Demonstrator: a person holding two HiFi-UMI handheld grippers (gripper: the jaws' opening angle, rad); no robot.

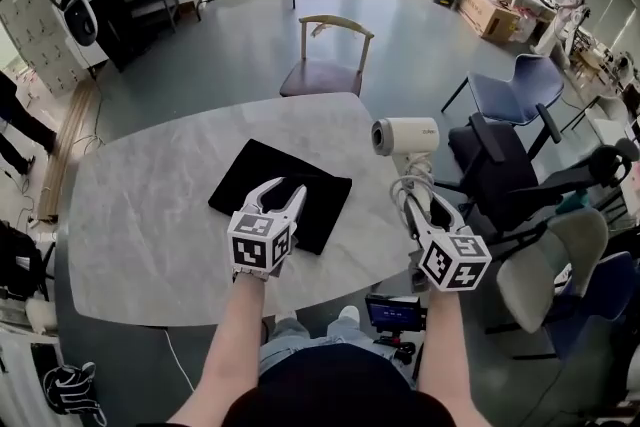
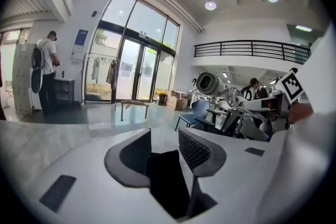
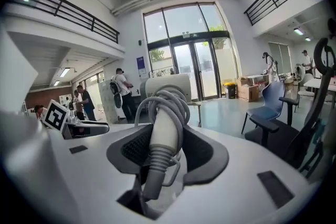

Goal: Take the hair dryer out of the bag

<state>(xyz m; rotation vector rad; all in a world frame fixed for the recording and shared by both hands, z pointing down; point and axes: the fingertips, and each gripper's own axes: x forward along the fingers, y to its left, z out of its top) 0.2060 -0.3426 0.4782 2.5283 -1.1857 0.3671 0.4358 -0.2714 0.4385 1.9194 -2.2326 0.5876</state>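
A white hair dryer (image 1: 405,136) with its grey cord wound round the handle is held up over the table's right edge. My right gripper (image 1: 418,201) is shut on that handle (image 3: 164,131), nozzle end up. The black bag (image 1: 250,177) lies flat on the grey marble table (image 1: 150,215). My left gripper (image 1: 282,193) hovers over the bag's near edge, open with nothing between its fingers. In the left gripper view the dryer (image 2: 209,83) shows at the right, and the dark bag (image 2: 168,178) lies below the open left gripper (image 2: 164,147).
A wooden chair (image 1: 326,65) stands behind the table. Office chairs (image 1: 505,170) crowd the right side, one of them blue (image 1: 522,87). A small screen device (image 1: 392,313) sits by the near table edge. People stand at the far left and far right.
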